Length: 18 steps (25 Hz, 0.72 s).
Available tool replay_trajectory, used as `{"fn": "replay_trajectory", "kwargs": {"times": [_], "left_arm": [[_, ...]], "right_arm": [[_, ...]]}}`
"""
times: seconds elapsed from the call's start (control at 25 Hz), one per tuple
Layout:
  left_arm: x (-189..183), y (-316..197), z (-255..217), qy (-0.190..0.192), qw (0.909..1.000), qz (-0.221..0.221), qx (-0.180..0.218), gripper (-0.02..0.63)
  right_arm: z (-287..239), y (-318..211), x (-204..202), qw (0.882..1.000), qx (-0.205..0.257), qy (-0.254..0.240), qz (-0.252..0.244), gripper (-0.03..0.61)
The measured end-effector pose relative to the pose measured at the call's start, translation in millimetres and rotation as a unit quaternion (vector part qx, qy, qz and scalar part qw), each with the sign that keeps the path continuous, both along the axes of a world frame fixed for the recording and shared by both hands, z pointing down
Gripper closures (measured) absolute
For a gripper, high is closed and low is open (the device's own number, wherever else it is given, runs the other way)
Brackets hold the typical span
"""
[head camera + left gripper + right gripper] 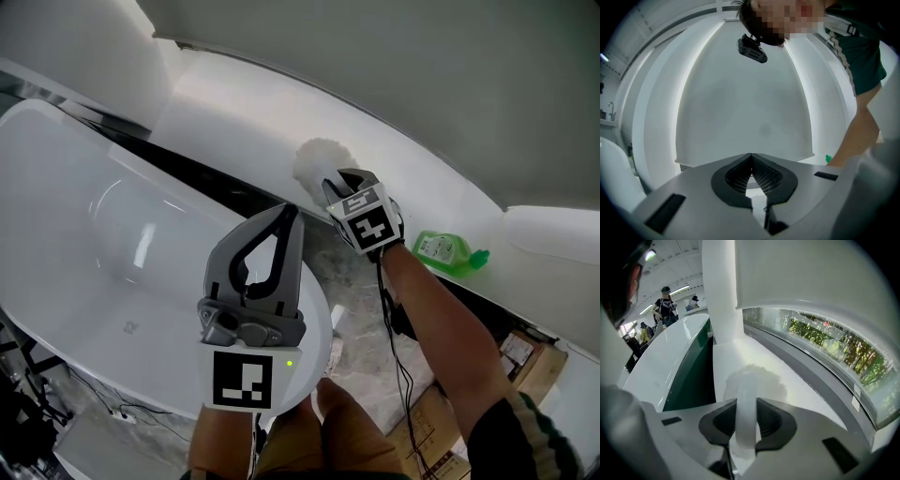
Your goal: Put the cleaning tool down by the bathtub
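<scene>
Right tongs [746, 401] clamp the cleaning tool [750, 378]; left tongs [751, 155] pressed together.

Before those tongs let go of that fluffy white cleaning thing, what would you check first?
1. Grip: right tongs are clamped on the cleaning tool by its white handle. Ok.
2. Landing spot: the white ledge beside the bathtub is bare under the fluffy head. Ok.
3. Contact: whether the fluffy head already rests on the ledge. Cannot tell.
4. Neighbours: the green bottle lies well to the side of the tool, apart from it. Ok.
5. Other hand: left tongs are shut, empty and away from the ledge. Ok.
</scene>
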<state>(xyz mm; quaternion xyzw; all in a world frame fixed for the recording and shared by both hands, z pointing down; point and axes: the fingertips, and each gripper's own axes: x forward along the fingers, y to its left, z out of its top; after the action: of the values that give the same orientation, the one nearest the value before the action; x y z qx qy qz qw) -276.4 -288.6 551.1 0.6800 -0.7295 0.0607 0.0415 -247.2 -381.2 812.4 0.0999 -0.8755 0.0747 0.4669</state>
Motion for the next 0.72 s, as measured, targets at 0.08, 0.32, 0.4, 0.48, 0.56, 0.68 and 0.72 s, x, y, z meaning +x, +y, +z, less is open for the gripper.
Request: {"fn": "replay_trajectory", "kwargs": {"times": [0.08,0.32,0.4,0.48,0.56,0.68,0.72], "left_arm": [[-1.6,-0.9,1.2,0.001,1.0000,-0.002,0.000,0.607],[-3.7,-0.5,9.0,0.007,0.9999,-0.006,-0.003,0.607],[-7.9,0.3,12.5,0.007,0.9999,-0.010,-0.006,0.607],[-12.4,1.8,15.0,0.011,0.9998,-0.018,-0.006,0.607],[-14.8,2.6,16.3,0.016,0.9995,-0.025,-0.006,0.607],[-16.1,1.3,16.6,0.018,0.9994,-0.029,-0.005,0.607],[-16.4,1.2,16.8,0.018,0.9994,-0.029,-0.006,0.607]], "right_arm": [[4.6,-5.9,1.1,1.000,-0.001,0.002,0.006,0.485],[16.8,-9.8,-0.4,1.000,-0.017,0.011,0.005,0.485],[18.7,-12.1,-3.0,1.000,-0.020,0.011,0.007,0.485],[20.5,-14.7,-4.6,1.000,-0.023,0.009,0.015,0.483],[22.9,-16.2,-5.1,0.999,-0.028,0.009,0.021,0.483],[24.9,-17.7,-7.1,0.999,-0.036,0.007,0.030,0.485],[25.2,-17.4,-8.0,0.999,-0.037,0.005,0.030,0.485]]}}
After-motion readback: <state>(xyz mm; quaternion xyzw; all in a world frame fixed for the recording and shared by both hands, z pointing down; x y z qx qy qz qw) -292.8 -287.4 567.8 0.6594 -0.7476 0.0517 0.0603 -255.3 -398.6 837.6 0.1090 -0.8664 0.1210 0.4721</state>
